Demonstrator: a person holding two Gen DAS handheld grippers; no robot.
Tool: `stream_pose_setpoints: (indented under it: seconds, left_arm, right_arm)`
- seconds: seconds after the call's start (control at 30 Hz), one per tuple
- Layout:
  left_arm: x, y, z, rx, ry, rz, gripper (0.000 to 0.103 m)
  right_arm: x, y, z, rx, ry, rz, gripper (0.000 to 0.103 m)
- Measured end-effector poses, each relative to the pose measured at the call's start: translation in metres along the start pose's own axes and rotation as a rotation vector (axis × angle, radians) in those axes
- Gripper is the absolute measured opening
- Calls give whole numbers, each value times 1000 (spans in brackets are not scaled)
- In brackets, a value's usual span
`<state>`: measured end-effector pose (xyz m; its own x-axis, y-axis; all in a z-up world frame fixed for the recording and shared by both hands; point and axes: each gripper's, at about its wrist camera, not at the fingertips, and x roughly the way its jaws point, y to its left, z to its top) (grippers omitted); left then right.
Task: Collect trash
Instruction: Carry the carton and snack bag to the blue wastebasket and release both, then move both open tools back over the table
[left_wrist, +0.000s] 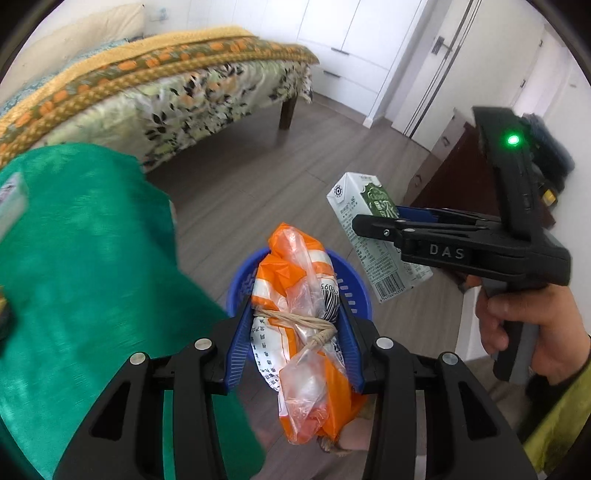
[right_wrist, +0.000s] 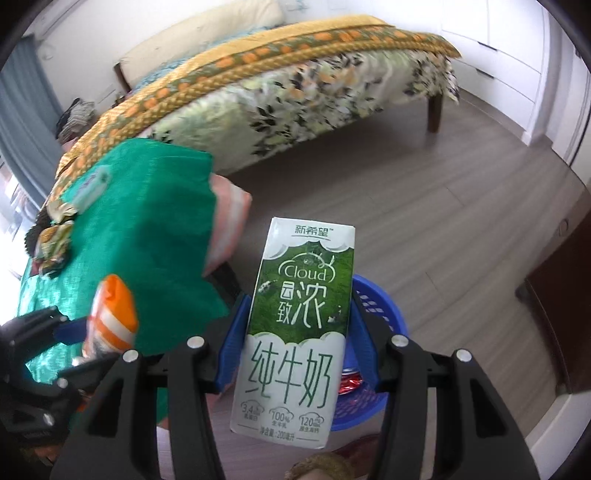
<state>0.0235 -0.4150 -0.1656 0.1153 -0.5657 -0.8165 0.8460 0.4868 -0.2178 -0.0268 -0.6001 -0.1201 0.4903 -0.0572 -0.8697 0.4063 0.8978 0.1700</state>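
With the left gripper (left_wrist: 295, 325) clamped on the orange-and-white plastic bag (left_wrist: 295, 295) and the right gripper (right_wrist: 295, 332) clamped on the milk carton (right_wrist: 295, 332), both above the blue basket (right_wrist: 384, 306), the carrying step appears complete; next, release each item inside the rim.

Crinkly glossy plastic snack bag (left_wrist: 295, 317), smooth printed paperboard milk carton (right_wrist: 295, 325), perforated plastic basket (left_wrist: 354, 291).

Low in the frame our left gripper (left_wrist: 295, 332) clamps an orange-and-white bag (left_wrist: 295, 325) (tied with twine) over the blue basket (left_wrist: 354, 291); at right, our right gripper (left_wrist: 373, 218) grips a milk carton (left_wrist: 354, 206).
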Motion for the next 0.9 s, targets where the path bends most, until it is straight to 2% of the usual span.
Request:
stream_pose_setpoints:
  seconds: [0.17, 0.3, 0.33, 0.37, 0.43, 0.5, 0.53, 0.63, 0.77, 0.87, 0.9]
  left_arm:
    - [47, -4, 6, -25, 42, -9, 43]
    - [70, -7, 8, -21, 46, -8, 46]
    - [76, -7, 10, -21, 45, -6, 59]
    - [82, -7, 12, -23, 42, 6, 76]
    - [84, -7, 13, -30, 19, 24, 85]
    - [78, -8, 15, -35, 2, 31, 89]
    - [73, -9, 16, -35, -12, 35, 92]
    - [39, -14, 11, -11, -117, 65, 98]
    - [-12, -18, -4, 23, -226, 111, 98]
    - [-37, -17, -13, 24, -211, 174, 98]
    - [-43, -17, -18, 31, -208, 171, 98]
  right_arm:
    - [14, -30, -2, 47, 14, 18, 51]
    - [24, -48, -1, 84, 27, 46, 53]
    - [27, -51, 0, 96, 30, 57, 61]
    - [28, -56, 0, 116, 29, 61, 64]
    - [27, -62, 1, 137, 24, 66, 65]
    - [20, -64, 2, 137, 2, 49, 69]
    - [15, -66, 2, 134, -15, 33, 74]
    - [2, -66, 2, 130, -67, -4, 89]
    - [-27, -53, 3, 102, -186, -35, 94]
    - [-49, -32, 4, 46, -291, -46, 97]
    - [-54, -24, 5, 24, -322, -49, 98]
